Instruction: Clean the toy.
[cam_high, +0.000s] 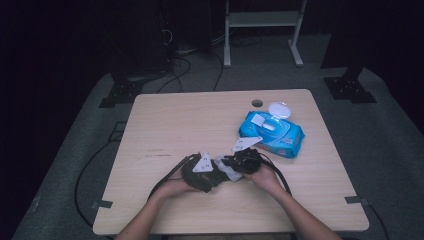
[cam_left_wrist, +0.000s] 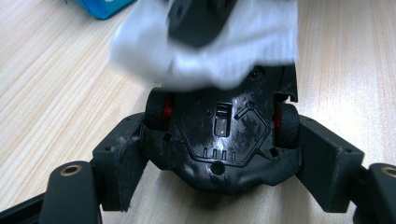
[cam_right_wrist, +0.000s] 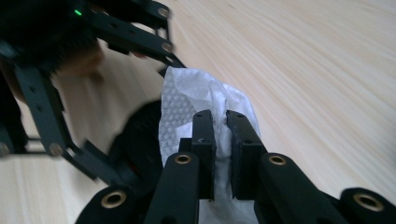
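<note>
Wiping upturned black toy car (cam_left_wrist: 224, 140) with white wet wipe (cam_right_wrist: 196, 102), near table's front edge.
Rigid, light, glossy plastic, likely slippery: best clamped across flanks by red-hubbed wheels. Left gripper (cam_left_wrist: 224, 163) closed on car's sides; right gripper (cam_right_wrist: 220, 140) pinched tight on soft, limp wipe, pressed against car.

Toy car (cam_left_wrist: 224, 140) is showing glossy black underneath with red hubs inside black tyres. The wipe (cam_right_wrist: 196, 100) is looking white with a tiny dotted texture. Wipe pack (cam_high: 272, 131) is sitting there bright blue with a white lid. Table (cam_high: 175, 125) is showing pale wood grain, both grippers black.
</note>
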